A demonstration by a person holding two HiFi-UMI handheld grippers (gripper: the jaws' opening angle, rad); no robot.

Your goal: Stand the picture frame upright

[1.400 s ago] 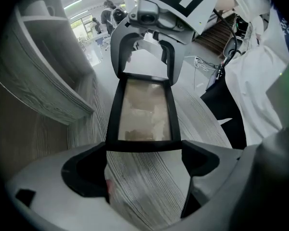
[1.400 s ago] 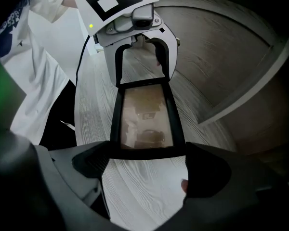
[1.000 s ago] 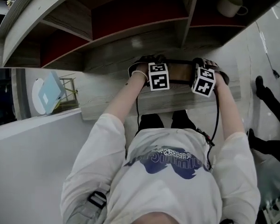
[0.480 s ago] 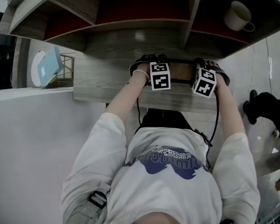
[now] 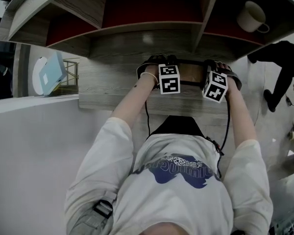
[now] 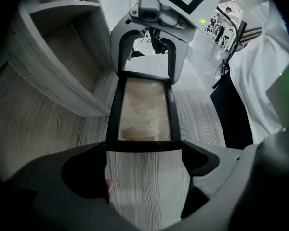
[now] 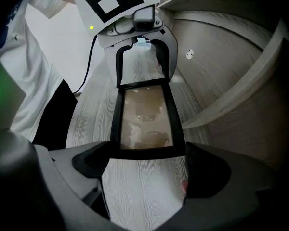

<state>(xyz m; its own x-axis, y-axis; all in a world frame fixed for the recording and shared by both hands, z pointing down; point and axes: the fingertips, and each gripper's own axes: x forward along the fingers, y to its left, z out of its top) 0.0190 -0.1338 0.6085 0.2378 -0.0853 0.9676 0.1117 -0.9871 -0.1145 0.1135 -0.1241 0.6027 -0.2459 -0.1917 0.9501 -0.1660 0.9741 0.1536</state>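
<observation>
Black rectangular picture frame (image 6: 143, 110) lies flat on the grey wood-grain worktop (image 5: 108, 89). I see my left gripper (image 6: 144, 153) fingers clamping one short end, my right gripper (image 7: 147, 160) fingers the other.

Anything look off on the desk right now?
Only the picture frame: it lies flat, glass up, on the desk instead of upright, its short ends held by the left gripper and right gripper. Nothing looks spilled or damaged.

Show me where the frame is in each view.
Head view: frame, upper centre, on the desk.
Left gripper view: centre, just beyond the jaws.
Right gripper view: centre, just beyond the jaws.
Shared landmark: the grey wood-grain desk beneath it.
</observation>
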